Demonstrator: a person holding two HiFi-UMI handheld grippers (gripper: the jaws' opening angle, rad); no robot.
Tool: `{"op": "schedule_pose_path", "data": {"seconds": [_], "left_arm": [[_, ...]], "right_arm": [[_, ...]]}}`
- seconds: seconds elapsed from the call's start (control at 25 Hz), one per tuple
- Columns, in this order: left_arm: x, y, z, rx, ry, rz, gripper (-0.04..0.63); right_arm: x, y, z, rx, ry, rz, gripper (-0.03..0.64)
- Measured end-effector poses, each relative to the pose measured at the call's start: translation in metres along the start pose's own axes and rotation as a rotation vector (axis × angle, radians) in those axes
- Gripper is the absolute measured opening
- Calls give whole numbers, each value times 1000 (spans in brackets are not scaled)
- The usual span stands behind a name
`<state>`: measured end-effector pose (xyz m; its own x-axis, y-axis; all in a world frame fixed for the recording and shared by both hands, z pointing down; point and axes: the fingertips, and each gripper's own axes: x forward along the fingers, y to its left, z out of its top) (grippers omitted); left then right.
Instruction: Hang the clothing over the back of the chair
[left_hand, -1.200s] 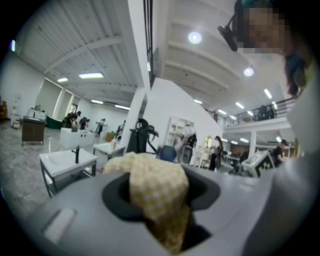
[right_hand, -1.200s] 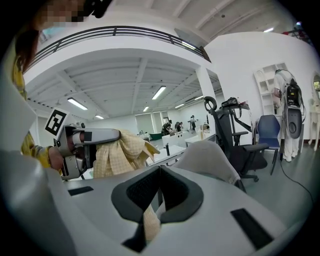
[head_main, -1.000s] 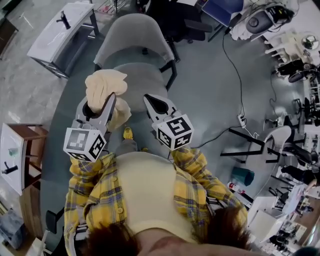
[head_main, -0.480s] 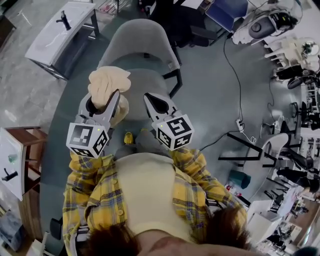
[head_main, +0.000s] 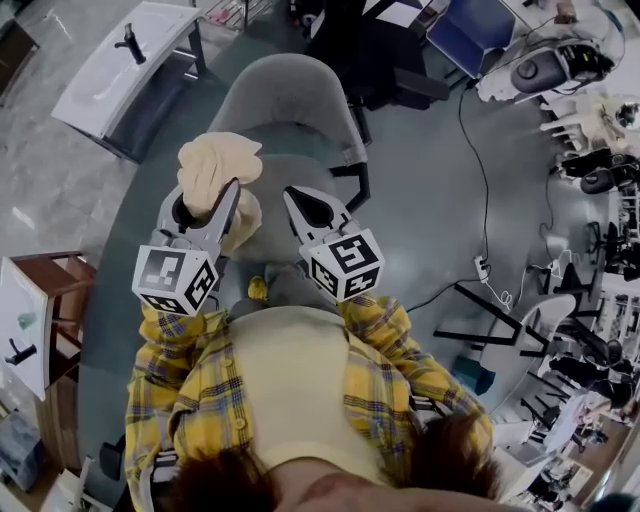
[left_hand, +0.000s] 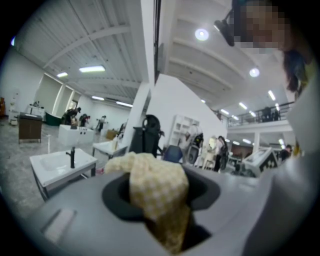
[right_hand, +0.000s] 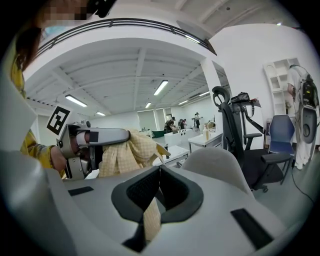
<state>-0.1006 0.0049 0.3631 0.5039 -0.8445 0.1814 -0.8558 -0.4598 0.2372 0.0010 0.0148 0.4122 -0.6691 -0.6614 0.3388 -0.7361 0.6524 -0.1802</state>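
The clothing (head_main: 214, 165) is a pale yellow checked cloth, bunched up. My left gripper (head_main: 205, 200) is shut on it, and the cloth (left_hand: 156, 186) fills the gap between its jaws and hangs down. My right gripper (head_main: 298, 200) is to its right, its jaws closed at the tips on a narrow strip of the same cloth (right_hand: 151, 217). The grey chair (head_main: 285, 95) stands just beyond both grippers, its seat below them and its rounded back (right_hand: 215, 167) farther off. In the right gripper view the left gripper (right_hand: 92, 142) holds the bundle at the left.
A white table (head_main: 125, 60) with a black fixture stands at the far left. A black office chair (head_main: 365, 45) is behind the grey chair. A cable (head_main: 478, 170) runs across the floor on the right. A small stand (head_main: 30, 310) is at my left, with cluttered desks at the right.
Both grippers have moved forward together with the cloth. The grey chair is now nearer and lies further under them. Neither grip has changed.
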Motion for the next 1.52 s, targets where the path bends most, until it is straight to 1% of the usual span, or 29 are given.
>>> {"op": "schedule_pose_path", "data": {"seconds": [0.12,0.28,0.4,0.56,0.64,0.8,0.96,1.16,1.4,1.52], "left_arm": [[21,6,2,-2,9,20,190],[47,13,-1,-26,29,52,190],[64,17,9,6,31,74,190],[86,29,8,2,44,112,190],[98,32,15,22,39,128,190],[115,35,20,41,39,143,190],[127,52,28,52,33,159,190],[139,74,33,54,24,151,190],[166,94,42,69,23,114,190],[178,105,46,67,23,107,190]], "right_arm": [[13,-17,5,3,5,20,14],[25,-40,15,3,4,49,14],[35,-53,20,2,6,69,14],[49,-69,27,7,4,96,14],[54,-78,29,5,1,104,14],[61,-92,30,17,0,109,14],[77,-94,28,32,8,108,14],[93,-93,24,36,27,84,14],[106,-98,33,26,35,50,14],[116,-102,37,24,43,45,14]]}}
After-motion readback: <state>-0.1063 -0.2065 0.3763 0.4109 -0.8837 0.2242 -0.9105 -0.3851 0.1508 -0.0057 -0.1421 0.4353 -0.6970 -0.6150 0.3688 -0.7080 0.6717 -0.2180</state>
